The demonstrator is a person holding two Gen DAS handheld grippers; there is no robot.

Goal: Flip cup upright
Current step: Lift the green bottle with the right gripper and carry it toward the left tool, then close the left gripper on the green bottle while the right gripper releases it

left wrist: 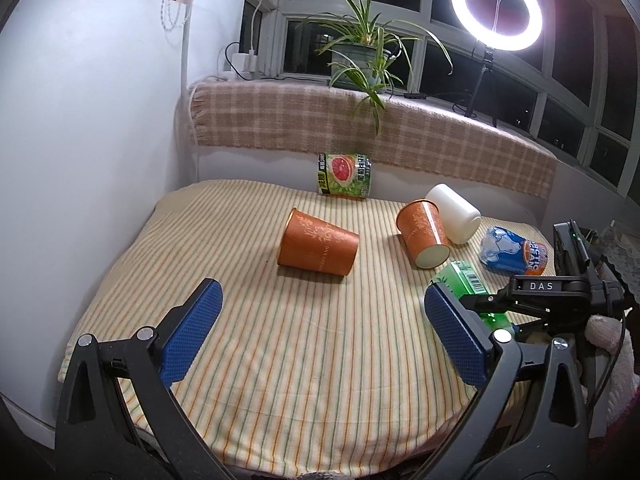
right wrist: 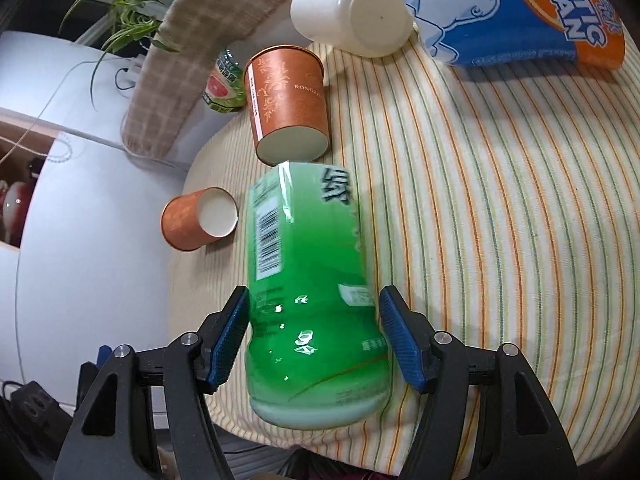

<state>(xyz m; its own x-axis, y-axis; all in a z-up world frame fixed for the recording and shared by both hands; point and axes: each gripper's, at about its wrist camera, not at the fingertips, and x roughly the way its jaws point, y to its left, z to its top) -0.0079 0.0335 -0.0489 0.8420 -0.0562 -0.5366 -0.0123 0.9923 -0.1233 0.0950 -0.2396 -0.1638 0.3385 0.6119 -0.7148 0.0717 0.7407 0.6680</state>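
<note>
Two orange paper cups lie on their sides on the striped cloth. One cup (left wrist: pixel 318 242) (right wrist: pixel 198 224) is mid-table, and my left gripper (left wrist: pixel 322 296) stands open just short of it with nothing between its pads. The other cup (left wrist: pixel 424 234) (right wrist: pixel 288 100) rests against a toppled white cup (left wrist: pixel 454 212) (right wrist: pixel 352 14). My right gripper (right wrist: pixel 312 304) is shut on a green bottle (right wrist: pixel 308 280) (left wrist: pixel 464 278). The bottle points away along the fingers, its far end blurred and close to the second orange cup's base.
A blue and orange can (left wrist: pixel 512 250) (right wrist: pixel 520 12) lies at the right. A grapefruit can (left wrist: pixel 346 176) (right wrist: pixel 224 84) lies at the back by the plaid-covered sill (left wrist: pixel 400 132). A white appliance (left wrist: pixel 88 120) borders the left. A plant (left wrist: pixel 360 56) and ring light (left wrist: pixel 496 10) stand behind.
</note>
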